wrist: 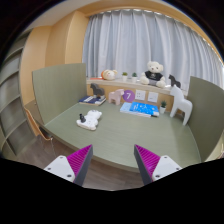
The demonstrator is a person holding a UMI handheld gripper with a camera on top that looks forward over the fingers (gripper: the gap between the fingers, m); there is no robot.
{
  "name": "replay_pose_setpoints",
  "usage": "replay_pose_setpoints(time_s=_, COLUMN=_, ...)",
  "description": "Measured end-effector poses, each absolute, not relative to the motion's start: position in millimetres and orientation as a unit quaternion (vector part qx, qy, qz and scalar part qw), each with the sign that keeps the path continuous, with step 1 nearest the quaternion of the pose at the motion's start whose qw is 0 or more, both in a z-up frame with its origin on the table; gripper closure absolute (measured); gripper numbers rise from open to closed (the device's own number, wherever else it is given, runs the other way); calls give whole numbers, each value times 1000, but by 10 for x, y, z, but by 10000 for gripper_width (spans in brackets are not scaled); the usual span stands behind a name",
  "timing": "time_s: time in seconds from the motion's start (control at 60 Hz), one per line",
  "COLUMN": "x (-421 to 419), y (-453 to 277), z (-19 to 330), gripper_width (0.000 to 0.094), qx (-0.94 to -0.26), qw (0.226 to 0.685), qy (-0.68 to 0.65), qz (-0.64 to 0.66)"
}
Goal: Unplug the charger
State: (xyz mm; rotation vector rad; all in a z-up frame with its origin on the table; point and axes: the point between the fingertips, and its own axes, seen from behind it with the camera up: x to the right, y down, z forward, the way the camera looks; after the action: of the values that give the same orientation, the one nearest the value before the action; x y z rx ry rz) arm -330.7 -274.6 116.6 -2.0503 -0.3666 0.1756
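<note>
I am looking out over the claw (115, 162) at a green table (120, 140) in a curtained room. The claw is released: its two pink pads, the left one (77, 162) and the right one (150, 160), stand well apart with nothing between them, low over the near edge of the table.

Starting off to the left of the claw, a chair (40, 125) stands at the table's side. Ahead and to the left of the left finger lies a white lump on the tabletop, which I take to be the charger (90, 120), with what looks like a power strip or cord bundled with it; I cannot make out the plug's long axis or which way it seats. It is well apart from the fingers, beyond them and left of the midline, so the coming move is forward with a swing left, and the left finger is the nearer one.

Further ahead, near the midline, a purple and white box (127, 98) sits by some blue and white papers (138, 109). Beyond those, a shelf (130, 82) carries a stuffed panda (154, 71). To the right, a white chair (181, 103) stands at the far corner.
</note>
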Motion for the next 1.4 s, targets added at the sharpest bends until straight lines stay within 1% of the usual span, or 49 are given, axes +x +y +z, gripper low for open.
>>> replay_pose_setpoints(time_s=0.133, x=-3763, y=-2796, z=849, gripper_width=99, qx=-859, qw=474, qy=-169, qz=93)
replay_pose_setpoints(time_s=0.15, x=-3769, y=-2833, z=870, gripper_width=100, qx=-860, qw=471, qy=-172, qz=92)
replay_pose_setpoints(time_s=0.167, x=-3891, y=-2760, z=733, gripper_width=99, qx=-860, qw=470, qy=-174, qz=92)
replay_pose_setpoints(time_s=0.2, x=-4052, y=-2692, z=627, gripper_width=101, qx=-861, qw=467, qy=-177, qz=92)
replay_pose_setpoints(time_s=0.35, x=-4793, y=-2252, z=285, gripper_width=94, qx=-866, qw=463, qy=-160, qz=101)
replay_pose_setpoints(time_s=0.517, x=-5424, y=-1550, z=98, gripper_width=106, qx=-870, qw=466, qy=-131, qz=89)
replay_pose_setpoints(time_s=0.683, x=-5857, y=-844, z=103, gripper_width=186, qx=-864, qw=490, qy=-92, qz=79)
replay_pose_setpoints(time_s=0.75, x=-5953, y=-653, z=54, gripper_width=241, qx=-865, qw=490, qy=-83, qz=72)
replay_pose_setpoints(time_s=0.783, x=-5990, y=-581, z=5, gripper_width=306, qx=-866, qw=488, qy=-80, qz=69)
replay_pose_setpoints(time_s=0.833, x=-6020, y=-515, z=-81, gripper_width=461, qx=-872, qw=480, qy=-69, qz=71)
replay_pose_setpoints(time_s=0.85, x=-5978, y=-512, z=-50, gripper_width=480, qx=-874, qw=477, qy=-63, qz=66)
replay_pose_setpoints(time_s=0.883, x=-5902, y=-455, z=-71, gripper_width=617, qx=-870, qw=488, qy=-53, qz=48)
replay_pose_setpoints(time_s=0.9, x=-5869, y=-438, z=-80, gripper_width=726, qx=-872, qw=485, qy=-48, qz=37)
replay_pose_setpoints(time_s=0.95, x=-5917, y=-432, z=-84, gripper_width=725, qx=-871, qw=487, qy=-48, qz=38)
replay_pose_setpoints(time_s=1.067, x=-5856, y=-452, z=-58, gripper_width=829, qx=-868, qw=492, qy=-61, qz=32)
replay_pose_setpoints(time_s=1.117, x=-5876, y=-458, z=-65, gripper_width=836, qx=-870, qw=487, qy=-67, qz=19)
replay_pose_setpoints(time_s=1.217, x=-5867, y=-440, z=-74, gripper_width=844, qx=-878, qw=474, qy=-73, qz=15)
replay_pose_setpoints(time_s=1.283, x=-5875, y=-445, z=-102, gripper_width=857, qx=-894, qw=442, qy=-64, qz=28)
replay_pose_setpoints(time_s=1.3, x=-5874, y=-467, z=45, gripper_width=858, qx=-898, qw=433, qy=-68, qz=36)
replay_pose_setpoints(time_s=1.317, x=-5890, y=-433, z=214, gripper_width=858, qx=-894, qw=441, qy=-73, qz=38)
replay_pose_setpoints(time_s=1.35, x=-5727, y=-307, z=797, gripper_width=860, qx=-866, qw=494, qy=-83, qz=20)
replay_pose_setpoints(time_s=1.367, x=-5607, y=-232, z=1027, gripper_width=859, qx=-848, qw=524, qy=-76, qz=1)
replay_pose_setpoints(time_s=1.4, x=-5444, y=-126, z=1483, gripper_width=858, qx=-825, qw=562, qy=-61, qz=-17)
